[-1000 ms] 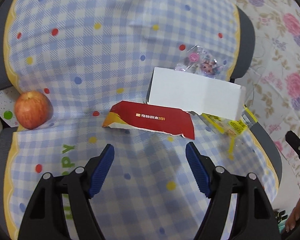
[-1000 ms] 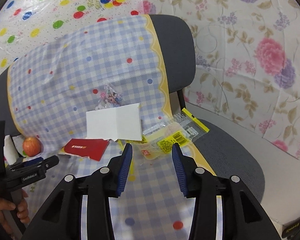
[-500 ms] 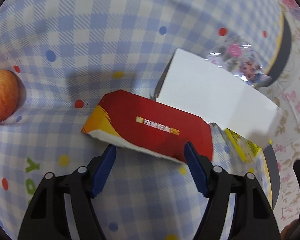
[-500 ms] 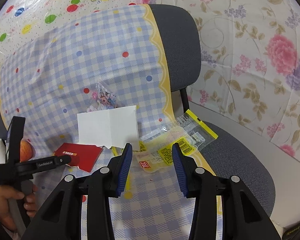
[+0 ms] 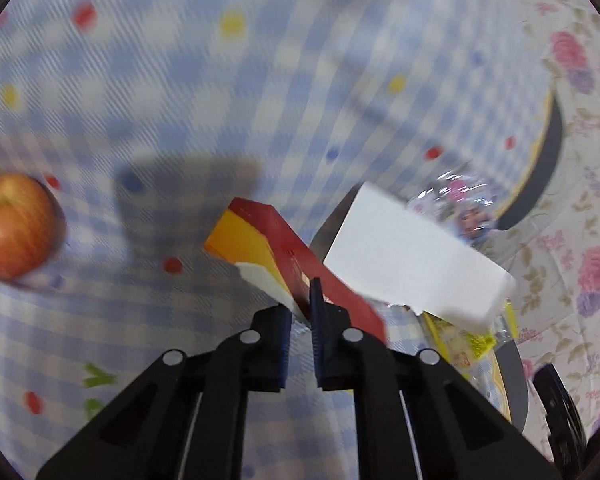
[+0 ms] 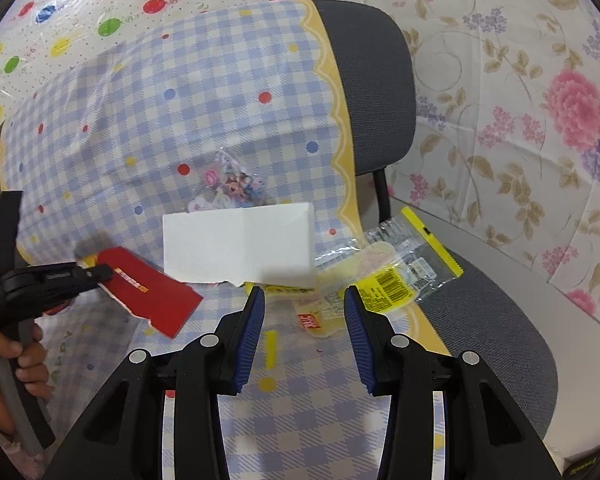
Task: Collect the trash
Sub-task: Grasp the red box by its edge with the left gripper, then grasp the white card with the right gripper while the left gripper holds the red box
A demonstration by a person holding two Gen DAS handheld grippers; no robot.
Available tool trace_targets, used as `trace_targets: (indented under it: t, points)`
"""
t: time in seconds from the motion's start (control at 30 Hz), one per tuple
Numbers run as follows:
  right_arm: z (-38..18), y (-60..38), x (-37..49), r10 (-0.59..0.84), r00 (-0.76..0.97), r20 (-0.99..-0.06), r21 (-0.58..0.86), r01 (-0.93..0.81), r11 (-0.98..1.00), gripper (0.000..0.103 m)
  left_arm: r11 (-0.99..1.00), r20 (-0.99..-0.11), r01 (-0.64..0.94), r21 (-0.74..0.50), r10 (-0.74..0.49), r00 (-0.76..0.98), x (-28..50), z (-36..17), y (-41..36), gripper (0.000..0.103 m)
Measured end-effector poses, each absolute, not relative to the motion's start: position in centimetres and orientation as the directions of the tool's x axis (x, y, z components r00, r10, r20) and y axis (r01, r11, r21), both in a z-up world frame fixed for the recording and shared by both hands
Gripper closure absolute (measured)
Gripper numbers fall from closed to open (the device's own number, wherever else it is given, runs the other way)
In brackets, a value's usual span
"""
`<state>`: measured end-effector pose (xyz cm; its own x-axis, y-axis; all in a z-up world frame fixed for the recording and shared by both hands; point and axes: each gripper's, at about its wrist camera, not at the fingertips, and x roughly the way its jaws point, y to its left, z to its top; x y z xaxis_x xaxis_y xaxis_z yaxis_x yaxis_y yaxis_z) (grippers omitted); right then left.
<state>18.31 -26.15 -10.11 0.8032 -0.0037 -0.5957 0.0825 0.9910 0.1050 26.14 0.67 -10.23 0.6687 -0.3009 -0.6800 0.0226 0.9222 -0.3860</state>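
Trash lies scattered over the checked cloth [image 6: 228, 92] draped on the chair [image 6: 376, 64]. My left tongs [image 5: 300, 300] are clenched on the red carton [image 5: 296, 256], gripping its near edge with the pads pressed flat against the card. In the left wrist view the carton stands tilted on edge at the centre of the frame, its yellow end pointing up and left. In the right wrist view the same carton [image 6: 152, 296] sits at the left middle, with the left tongs [image 6: 100, 272] biting its upper left corner and my left hand [image 6: 12, 364] wrapped round the handle at the lower left edge.

My right tongs [image 6: 304, 312] hang released, jaws partly apart with nothing between them, low in the centre of their frame. Just beyond their tips lies the yellow wrapper [image 6: 384, 276], part clear plastic, stretching toward the right. The white box [image 6: 240, 248] stands above the tongs at the centre, touching the wrapper's left end. Behind the box, a small clear bag [image 6: 232, 184] with cartoon print rests on the cloth.

In the left wrist view the box [image 5: 412, 264] is right of the carton, the bag [image 5: 460, 204] beyond it, and an apple [image 5: 12, 224] sits at the left edge, well apart from the carton.
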Motion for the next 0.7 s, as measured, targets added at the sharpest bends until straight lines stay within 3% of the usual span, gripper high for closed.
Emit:
trace_targets:
  t: [0.1, 0.23, 0.4, 0.57, 0.7]
  points:
    - [-10.3, -25.7, 18.6, 0.017, 0.796, -0.606, 0.109, 0.063, 0.992, 0.059, 0.934, -0.634, 0.056, -0.352, -0.281, 0.721, 24.1, -7.9, 1.3, 0.101]
    - [-10.6, -25.7, 19.5, 0.031, 0.792, -0.610, 0.120, 0.054, 0.991, 0.051, 0.967, -0.560, 0.104, -0.231, -0.219, 0.799, 22.1, -5.2, 1.8, 0.103]
    - [-11.1, -26.5, 22.0, 0.051, 0.792, -0.608, 0.140, 0.044, 0.989, 0.049, 0.972, -0.543, 0.158, -0.173, -0.228, 0.809, 22.1, -4.7, 1.6, 0.103]
    - [-11.7, -27.0, 25.2, 0.078, 0.797, -0.598, 0.158, 0.021, 0.987, 0.025, 0.966, -0.568, 0.167, -0.198, -0.252, 0.783, 23.3, -6.1, 0.9, 0.103]
    - [-12.3, -27.4, 27.7, 0.081, 0.789, -0.610, 0.156, 0.019, 0.988, 0.019, 0.966, -0.575, 0.173, -0.193, -0.254, 0.778, 24.2, -6.6, 0.4, 0.103]
